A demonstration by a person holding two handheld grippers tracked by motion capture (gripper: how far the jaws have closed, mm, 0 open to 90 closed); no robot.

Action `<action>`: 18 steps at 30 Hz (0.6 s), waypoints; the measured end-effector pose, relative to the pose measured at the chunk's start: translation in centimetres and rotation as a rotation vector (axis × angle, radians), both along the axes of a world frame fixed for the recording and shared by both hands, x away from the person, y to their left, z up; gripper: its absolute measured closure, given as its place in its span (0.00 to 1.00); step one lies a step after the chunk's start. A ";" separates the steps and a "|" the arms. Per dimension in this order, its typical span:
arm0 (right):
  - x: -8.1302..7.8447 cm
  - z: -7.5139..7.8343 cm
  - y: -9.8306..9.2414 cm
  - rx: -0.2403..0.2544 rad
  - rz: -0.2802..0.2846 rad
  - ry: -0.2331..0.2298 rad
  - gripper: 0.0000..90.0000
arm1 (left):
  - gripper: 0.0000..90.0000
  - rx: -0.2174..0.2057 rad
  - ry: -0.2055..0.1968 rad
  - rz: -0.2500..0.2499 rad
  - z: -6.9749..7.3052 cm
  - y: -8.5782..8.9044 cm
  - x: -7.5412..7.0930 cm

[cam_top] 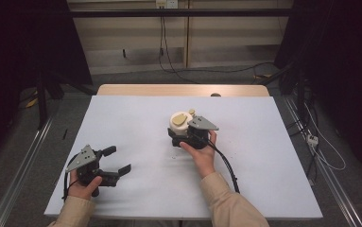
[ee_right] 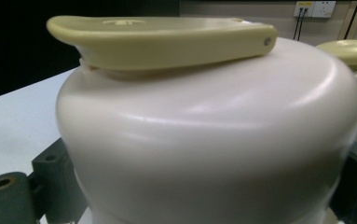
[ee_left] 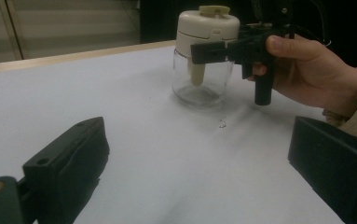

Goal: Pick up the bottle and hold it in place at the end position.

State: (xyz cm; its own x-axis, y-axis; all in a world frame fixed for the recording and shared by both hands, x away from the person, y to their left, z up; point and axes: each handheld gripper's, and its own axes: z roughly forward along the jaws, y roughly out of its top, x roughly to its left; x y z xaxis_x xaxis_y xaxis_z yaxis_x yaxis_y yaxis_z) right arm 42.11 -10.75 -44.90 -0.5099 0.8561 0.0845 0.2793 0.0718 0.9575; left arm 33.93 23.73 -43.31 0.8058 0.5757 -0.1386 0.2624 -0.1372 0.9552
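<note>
Jaws of the right gripper (cam_top: 181,135) clasp the cream lid (ee_right: 204,140) of a clear glass jar (ee_left: 199,86) standing upright on the white table (cam_top: 136,123), one jaw on each side. An embossed mark on the lid's yellowish handle (ee_right: 162,39) is too faint to read. Well apart, the left gripper (cam_top: 120,161) rests with jaws spread, holding nothing.

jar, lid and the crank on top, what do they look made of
Jar: clear glass or clear plastic, hard to tell which; you see the table and an inner stem through it.
Lid: smooth cream plastic by its look, semi-gloss with soft highlights.
Crank: yellowish plastic, duller finish, with a small pin hole at one end.
The right gripper has its fingers around the lid.
</note>
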 end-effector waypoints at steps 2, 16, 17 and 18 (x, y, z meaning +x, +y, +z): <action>0.1 -0.1 0.1 0.001 0.003 0.004 0.08 | 0.05 0.001 0.001 0.000 0.0 0.0 0.0; 0.1 -0.8 0.1 -0.001 0.007 0.006 0.08 | 0.05 0.003 0.008 0.016 -0.3 0.2 0.0; 0.0 -0.8 0.0 0.002 0.009 0.005 0.08 | 0.05 0.001 0.009 0.017 -0.3 0.2 0.1; 0.0 -0.9 0.0 0.004 0.010 0.002 0.08 | 0.05 -0.004 0.010 0.020 -0.3 0.2 0.1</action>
State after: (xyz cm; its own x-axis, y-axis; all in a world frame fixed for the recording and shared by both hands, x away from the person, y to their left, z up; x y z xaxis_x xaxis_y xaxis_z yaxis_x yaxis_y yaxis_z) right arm 42.08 -10.77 -45.81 -0.5179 0.8508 0.0886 0.2803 0.0709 0.9573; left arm 34.01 23.89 -43.59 0.7930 0.5908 -0.1485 0.2743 -0.1286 0.9530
